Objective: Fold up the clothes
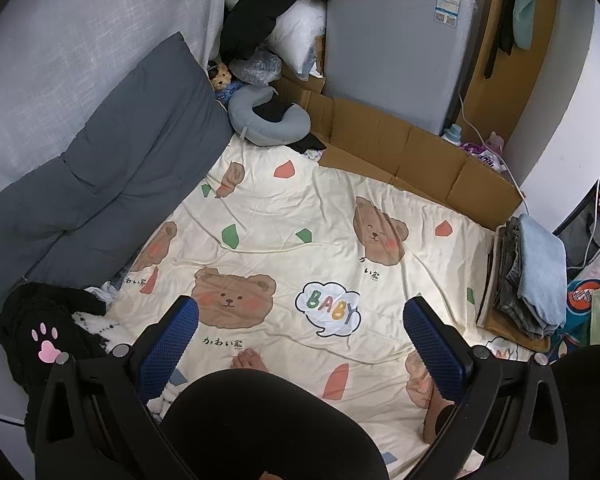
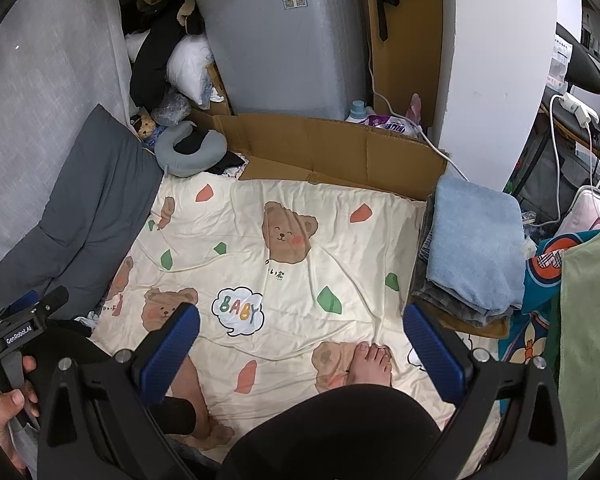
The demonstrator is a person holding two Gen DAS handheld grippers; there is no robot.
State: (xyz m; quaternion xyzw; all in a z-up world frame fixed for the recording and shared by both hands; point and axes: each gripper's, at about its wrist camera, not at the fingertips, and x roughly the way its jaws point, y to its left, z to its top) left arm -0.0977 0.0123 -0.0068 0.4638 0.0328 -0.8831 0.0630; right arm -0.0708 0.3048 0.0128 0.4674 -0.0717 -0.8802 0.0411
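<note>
A stack of folded clothes with a light blue piece on top lies at the right edge of the cream bear-print sheet. A black garment with a pink paw print is heaped at the sheet's left edge. My left gripper hangs open above the sheet with nothing between its blue pads. My right gripper is also open and empty, above the person's knee and bare foot. The left gripper's body and a hand holding it show at the left of the right wrist view.
A dark grey cushion leans on the left wall. A grey neck pillow, flattened cardboard and a grey appliance stand behind the sheet. Cables and a green cloth lie on the right. The person's black-clad legs fill the near edge.
</note>
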